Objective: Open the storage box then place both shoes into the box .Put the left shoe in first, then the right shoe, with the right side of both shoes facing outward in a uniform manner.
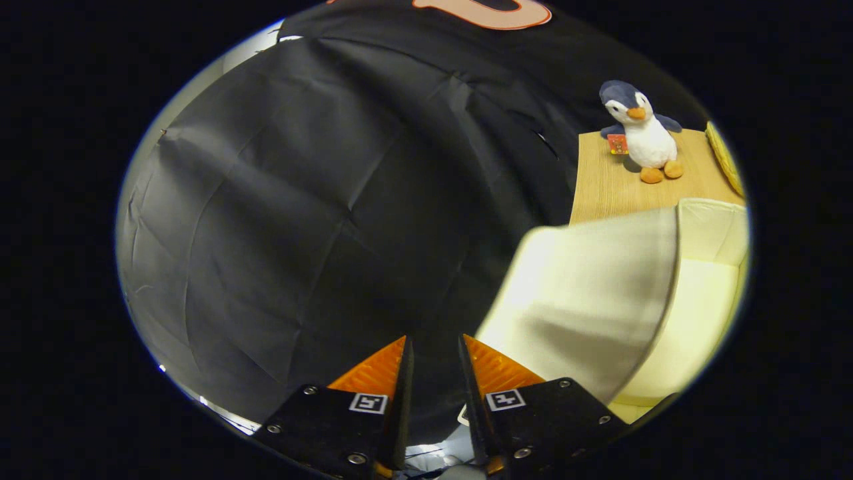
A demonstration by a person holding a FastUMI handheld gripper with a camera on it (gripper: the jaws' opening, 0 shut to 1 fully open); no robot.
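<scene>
With its lid raised, the storage box (706, 293) sits just right of the empty, slightly parted gripper (433, 347), so fetching the left shoe seems next.

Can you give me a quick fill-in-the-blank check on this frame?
1. The hand-held gripper holds ____ between its fingers.
2. The plush penguin stands on the ____ shelf.
3. The cream storage box has its lid ____.
4. Ahead of the fingers hangs the black ____.

Missing words: nothing; wooden; open; cloth
</scene>
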